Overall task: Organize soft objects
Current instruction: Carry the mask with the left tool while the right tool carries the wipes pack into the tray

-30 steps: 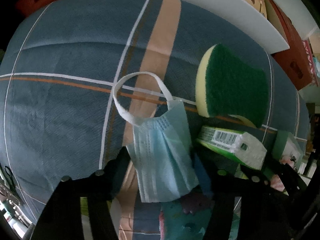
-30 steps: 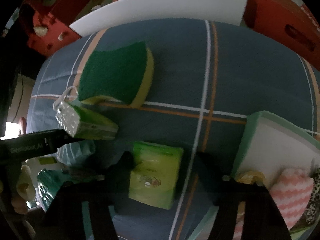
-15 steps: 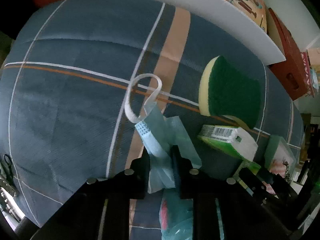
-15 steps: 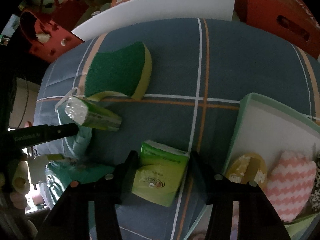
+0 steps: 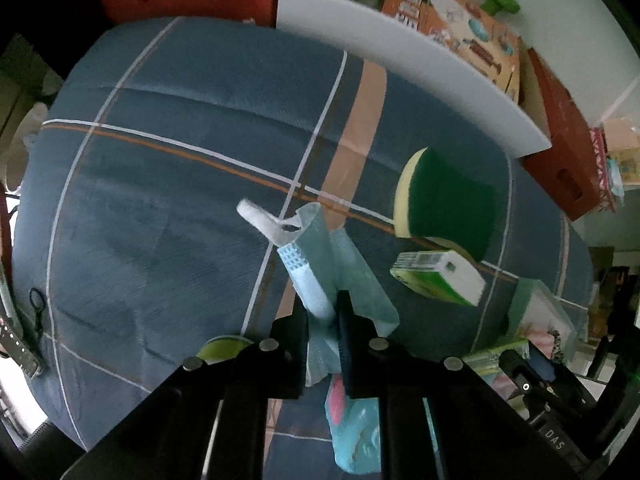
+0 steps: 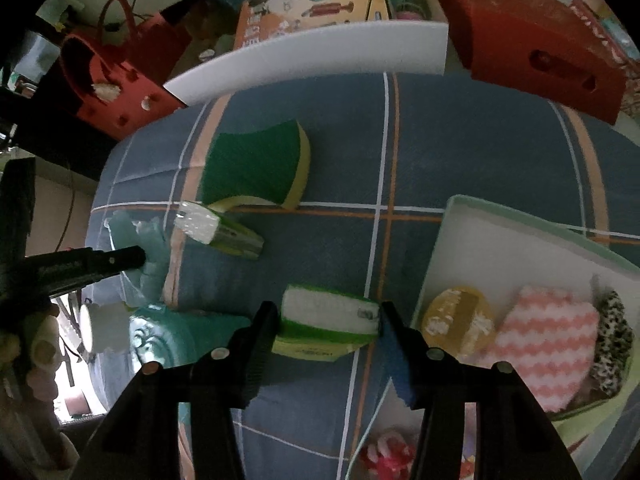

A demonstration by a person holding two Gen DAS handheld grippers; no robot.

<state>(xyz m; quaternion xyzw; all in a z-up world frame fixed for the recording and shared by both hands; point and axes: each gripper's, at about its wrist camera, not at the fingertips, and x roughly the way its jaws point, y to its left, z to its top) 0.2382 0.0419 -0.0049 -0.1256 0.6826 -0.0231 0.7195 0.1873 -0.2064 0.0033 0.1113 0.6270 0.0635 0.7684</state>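
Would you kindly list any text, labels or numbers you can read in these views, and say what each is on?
"DAS": white letters on the black device at the lower right of the left wrist view.
Orange box: printing too blurred to read.
Green tissue pack: label too blurred.
Black bar: lettering unreadable.

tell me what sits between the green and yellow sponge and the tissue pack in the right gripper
In the right wrist view, a second green tissue pack lies just below the green and yellow sponge; beyond it, only bare blue plaid cloth reaches the held green tissue pack.
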